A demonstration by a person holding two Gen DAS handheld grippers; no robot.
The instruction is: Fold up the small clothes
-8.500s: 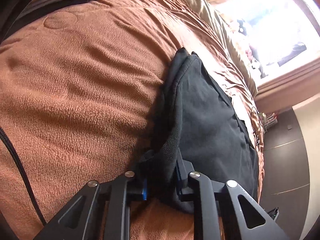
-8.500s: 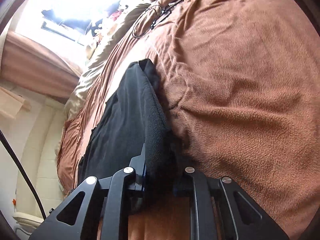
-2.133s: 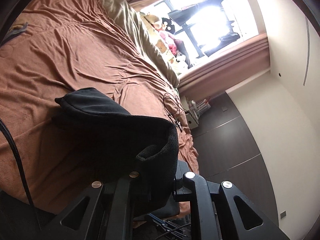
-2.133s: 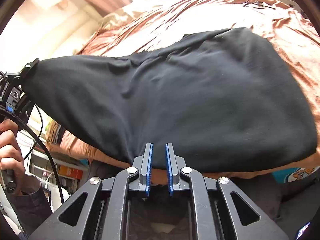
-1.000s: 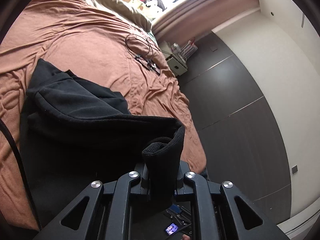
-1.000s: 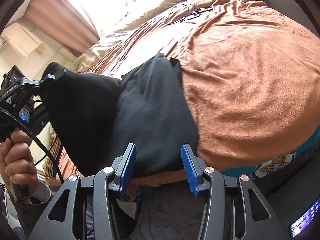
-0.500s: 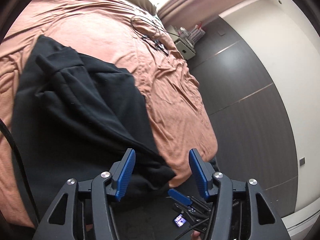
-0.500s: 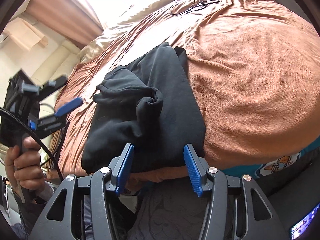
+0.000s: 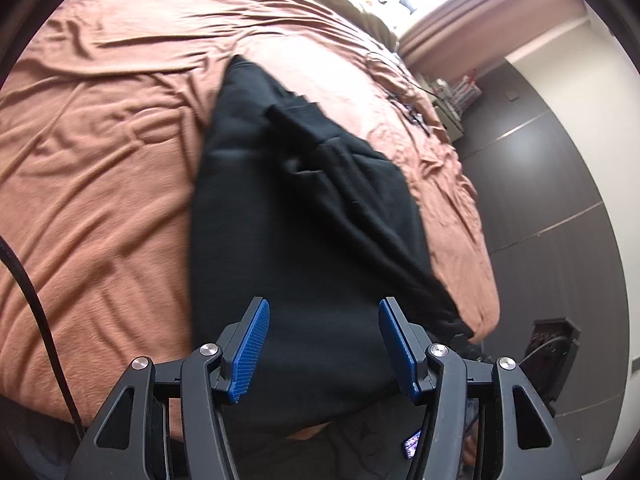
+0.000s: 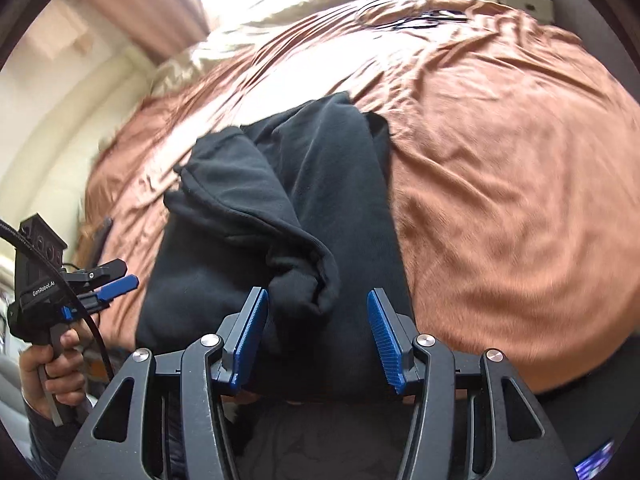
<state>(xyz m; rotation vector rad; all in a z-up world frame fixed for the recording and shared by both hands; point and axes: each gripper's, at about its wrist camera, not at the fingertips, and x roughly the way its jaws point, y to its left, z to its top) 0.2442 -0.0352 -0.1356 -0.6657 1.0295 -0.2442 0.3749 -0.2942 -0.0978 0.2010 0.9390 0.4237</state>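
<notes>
A black garment [image 9: 304, 220] lies on the brown blanket [image 9: 100, 160] near the bed's front edge, with a thick folded flap draped across its top. My left gripper [image 9: 323, 304] hovers open just above the garment's near end, nothing between its blue pads. In the right wrist view the same garment [image 10: 280, 208] shows a rolled fold ending close to my right gripper [image 10: 317, 294], which is open and touches no cloth. The left gripper [image 10: 116, 280] also shows at the far left of that view, held by a hand [image 10: 52, 360], off the garment's side.
The brown blanket [image 10: 500, 180] spreads wide to both sides of the garment. Black cables [image 9: 400, 92] lie at the bed's far end by a small nightstand [image 9: 452, 120]. Dark wardrobe doors [image 9: 560, 200] stand past the bed's edge. A beige cover [image 10: 180, 68] lies under the window.
The left gripper opened and let go of the garment's edge, which dropped into a fold on the pile. It then sank toward the garment's near end. The right gripper shifted slightly, staying open.
</notes>
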